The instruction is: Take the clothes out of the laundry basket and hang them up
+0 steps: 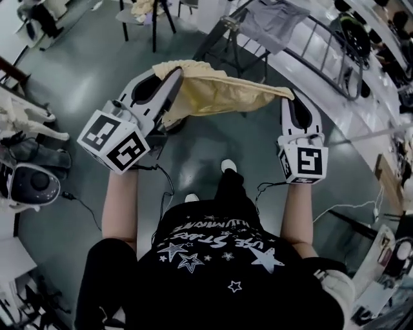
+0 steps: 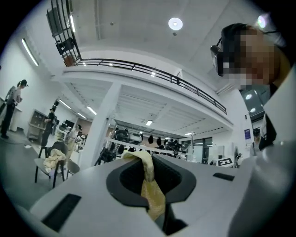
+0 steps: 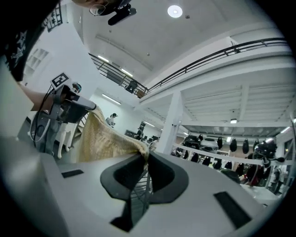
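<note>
A pale yellow knitted garment (image 1: pixel 216 90) hangs stretched between my two grippers, held up in front of the person. My left gripper (image 1: pixel 175 72) is shut on its left edge; in the left gripper view a fold of the yellow garment (image 2: pixel 150 183) is pinched between the jaws. My right gripper (image 1: pixel 288 98) is shut on the right corner; in the right gripper view the yellow garment (image 3: pixel 104 139) runs from the jaw tips (image 3: pixel 144 152) leftward to the other gripper (image 3: pixel 69 104). No laundry basket is in sight.
A drying rack with a grey cloth (image 1: pixel 274 22) stands ahead to the right, beside a metal railing (image 1: pixel 335 51). A chair with clothes (image 1: pixel 145 9) stands at the back. White equipment (image 1: pixel 29 184) sits left. The person's feet (image 1: pixel 228 166) stand on the grey floor.
</note>
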Tool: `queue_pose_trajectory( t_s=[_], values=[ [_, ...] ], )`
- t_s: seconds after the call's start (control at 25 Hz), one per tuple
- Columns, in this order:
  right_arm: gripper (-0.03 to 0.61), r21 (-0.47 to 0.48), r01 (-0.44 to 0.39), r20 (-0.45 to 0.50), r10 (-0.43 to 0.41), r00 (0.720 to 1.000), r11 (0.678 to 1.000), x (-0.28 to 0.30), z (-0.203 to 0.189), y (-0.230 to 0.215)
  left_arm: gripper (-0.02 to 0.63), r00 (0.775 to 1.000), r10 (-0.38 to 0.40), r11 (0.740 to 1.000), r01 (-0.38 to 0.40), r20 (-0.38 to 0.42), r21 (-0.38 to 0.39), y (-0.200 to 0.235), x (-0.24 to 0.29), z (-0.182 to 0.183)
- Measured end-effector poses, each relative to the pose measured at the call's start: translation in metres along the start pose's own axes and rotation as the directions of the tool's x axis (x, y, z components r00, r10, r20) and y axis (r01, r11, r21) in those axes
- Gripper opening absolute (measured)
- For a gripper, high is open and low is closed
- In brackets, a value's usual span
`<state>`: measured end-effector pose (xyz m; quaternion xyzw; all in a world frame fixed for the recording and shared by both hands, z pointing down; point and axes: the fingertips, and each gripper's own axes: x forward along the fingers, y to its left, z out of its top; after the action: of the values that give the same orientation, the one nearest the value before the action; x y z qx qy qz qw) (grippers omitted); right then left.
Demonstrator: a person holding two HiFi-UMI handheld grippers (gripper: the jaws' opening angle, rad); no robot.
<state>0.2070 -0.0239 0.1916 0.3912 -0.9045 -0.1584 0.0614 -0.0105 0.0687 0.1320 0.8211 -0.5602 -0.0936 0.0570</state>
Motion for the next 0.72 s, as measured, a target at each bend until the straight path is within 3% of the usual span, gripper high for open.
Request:
queue_pose_trajectory(
  t_s=[0.16,0.32,0.56,0.72],
  values=[
    [0.037,0.0,0.109,-0.032,-0.109,0.993,0.994,-0.053,0.005,-0.015,0.048,0.992,-0.125,0.992,0.125,0.006,0.011,-0.037,0.013,0.007],
    [0.037,0.013,0.239,-0.039,-0.238,0.971,0.971,-0.109,0.01,-0.052,0.048,0.964,-0.266,0.964,0.265,0.012,0.025,-0.09,0.039,0.013],
    [0.037,-0.025,0.362,-0.028,-0.363,0.931,0.932,-0.153,0.025,-0.087,0.049,0.916,-0.4,0.916,0.399,0.033,0.032,-0.132,0.069,0.024],
    [0.037,-0.032,0.406,-0.017,-0.406,0.914,0.913,-0.177,0.026,-0.12,0.048,0.896,-0.443,0.896,0.441,0.031,0.038,-0.161,0.096,0.021]
  ],
)
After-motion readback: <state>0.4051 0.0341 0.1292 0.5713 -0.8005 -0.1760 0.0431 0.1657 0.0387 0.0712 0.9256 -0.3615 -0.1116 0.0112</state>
